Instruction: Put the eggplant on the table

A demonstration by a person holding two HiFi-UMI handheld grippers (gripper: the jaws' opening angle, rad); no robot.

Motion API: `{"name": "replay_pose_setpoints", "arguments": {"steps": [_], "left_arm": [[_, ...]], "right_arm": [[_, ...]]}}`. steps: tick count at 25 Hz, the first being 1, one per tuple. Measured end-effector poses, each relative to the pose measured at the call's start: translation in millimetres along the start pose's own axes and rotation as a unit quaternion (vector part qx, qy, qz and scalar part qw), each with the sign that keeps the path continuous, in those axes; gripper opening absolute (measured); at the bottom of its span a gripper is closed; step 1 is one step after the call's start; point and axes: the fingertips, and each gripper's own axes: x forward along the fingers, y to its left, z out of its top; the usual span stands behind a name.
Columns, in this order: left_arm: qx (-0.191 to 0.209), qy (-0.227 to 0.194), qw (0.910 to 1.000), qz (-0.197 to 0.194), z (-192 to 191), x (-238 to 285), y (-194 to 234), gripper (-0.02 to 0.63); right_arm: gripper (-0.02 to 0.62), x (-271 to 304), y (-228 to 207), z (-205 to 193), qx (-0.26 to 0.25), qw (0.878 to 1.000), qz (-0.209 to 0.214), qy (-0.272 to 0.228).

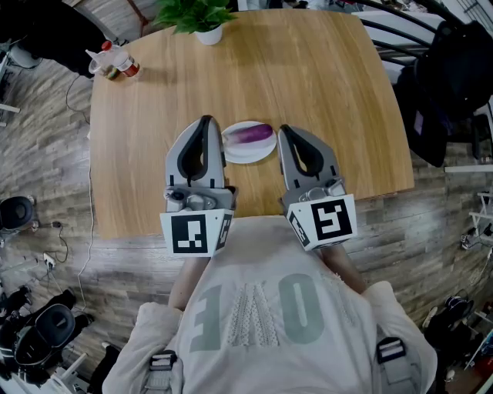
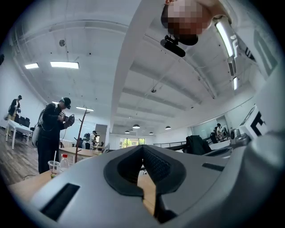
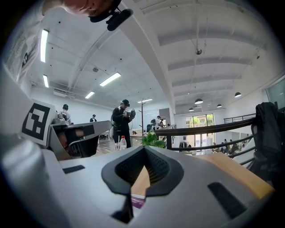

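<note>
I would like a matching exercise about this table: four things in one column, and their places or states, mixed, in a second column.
1. eggplant
2. potted plant
3. bottle
4. left gripper

A. far left corner of the table
B. shut, holding nothing
C. on the white plate
D. far edge, near its middle

Pairs: 1-C, 2-D, 3-A, 4-B

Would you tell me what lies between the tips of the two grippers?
Head view: a white plate holding the purple eggplant lies between the left gripper and the right gripper.
</note>
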Motion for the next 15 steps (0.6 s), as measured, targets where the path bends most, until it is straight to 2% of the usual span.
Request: {"name": "replay_pose_setpoints", "arguments": {"steps": [4, 15], "left_arm": [[-0.005, 0.004, 1.0000, 0.001, -0.5, -1.2, 4.5, 0.008], [-0.016, 0.023, 0.9989, 0.038, -13.2, -6.2, 40.1, 0.008]], "right_arm": [[0.018, 1.0, 2.4, 0.2, -0.003, 1.000, 0.003, 0.002], [0.018, 3.5, 5.5, -8.4, 0.009, 1.000, 0.011, 0.016]]}}
